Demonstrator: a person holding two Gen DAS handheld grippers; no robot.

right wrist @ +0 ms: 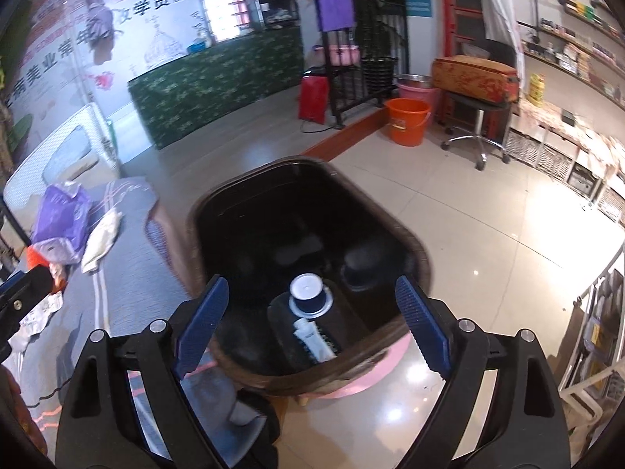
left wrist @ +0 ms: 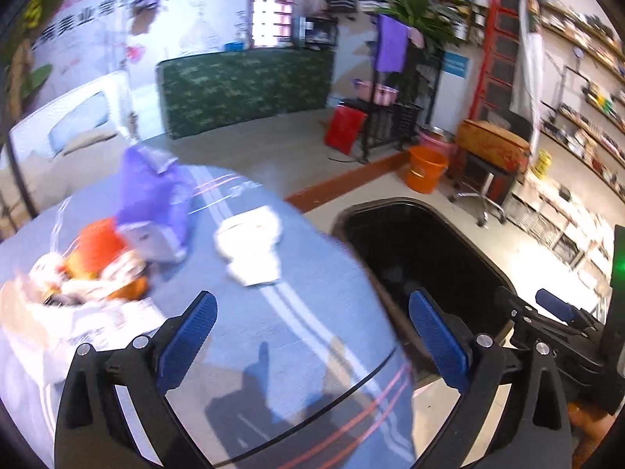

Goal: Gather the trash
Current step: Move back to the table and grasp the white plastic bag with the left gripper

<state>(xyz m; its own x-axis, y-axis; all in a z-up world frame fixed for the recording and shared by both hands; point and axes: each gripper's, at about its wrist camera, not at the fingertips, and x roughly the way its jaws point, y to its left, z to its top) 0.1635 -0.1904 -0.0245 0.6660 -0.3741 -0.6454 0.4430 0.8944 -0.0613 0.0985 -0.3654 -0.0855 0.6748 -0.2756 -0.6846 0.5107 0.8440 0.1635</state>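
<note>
- Left tool (left wrist: 312, 336) gapes wide with nothing between its pads, above the blue striped bed (left wrist: 297, 312).
- Right tool (right wrist: 312, 324) is also spread and empty, over the dark bin (right wrist: 414, 250).
- Inside the bin lie a white-lidded cup (right wrist: 308, 293) and a tube (right wrist: 312, 338): some trash is collected.
- Left on the bed: a white wad (left wrist: 252, 250), a purple bag (left wrist: 152, 195) and an orange wrapper pile (left wrist: 97, 262).

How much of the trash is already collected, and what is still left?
Done: a cup and a tube lie in the black bin. In hand: nothing; the left gripper and right gripper are both open and empty. Left: a white wrapper, a purple bag and orange packets on the blue cloth.
</note>
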